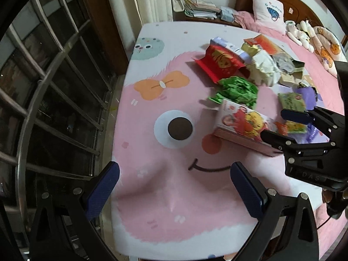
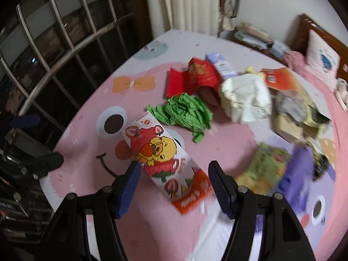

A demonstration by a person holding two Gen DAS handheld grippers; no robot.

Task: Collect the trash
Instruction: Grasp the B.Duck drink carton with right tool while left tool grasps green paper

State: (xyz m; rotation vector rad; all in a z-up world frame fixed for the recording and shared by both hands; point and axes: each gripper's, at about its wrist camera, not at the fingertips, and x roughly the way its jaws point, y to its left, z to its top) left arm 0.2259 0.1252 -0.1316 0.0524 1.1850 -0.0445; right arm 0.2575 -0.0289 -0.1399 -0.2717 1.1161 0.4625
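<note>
1. The task is judged to be at an early stage: all the trash seen is spread over the bedsheet (image 1: 165, 195), and no bin or bag is shown in either view.
2. The strawberry snack box (image 2: 161, 152) is found at the lower centre of the right wrist view, one end raised off the sheet in the left wrist view, where it is seen at centre right.
3. Other pieces are left to be gathered: a crumpled green wrapper (image 2: 187, 113) just above the box, a red carton (image 2: 195, 78) toward the upper centre, a crumpled white paper (image 2: 245, 100) right of it, and a green packet (image 2: 267, 165) and purple pouch (image 2: 300, 174) at the lower right, both blurred.
4. The right gripper (image 2: 174, 187) is held low over the sheet, its fingers spread wide on either side of the box's near end; contact cannot be confirmed, and nothing is seen to be clamped.
5. In the left wrist view this gripper is seen entering from the right edge, pointed leftward at the box.
6. The left gripper (image 1: 174, 187) is held above the bare sheet at the bottom of its own view, fingers wide apart and empty, well apart from the pile.
</note>
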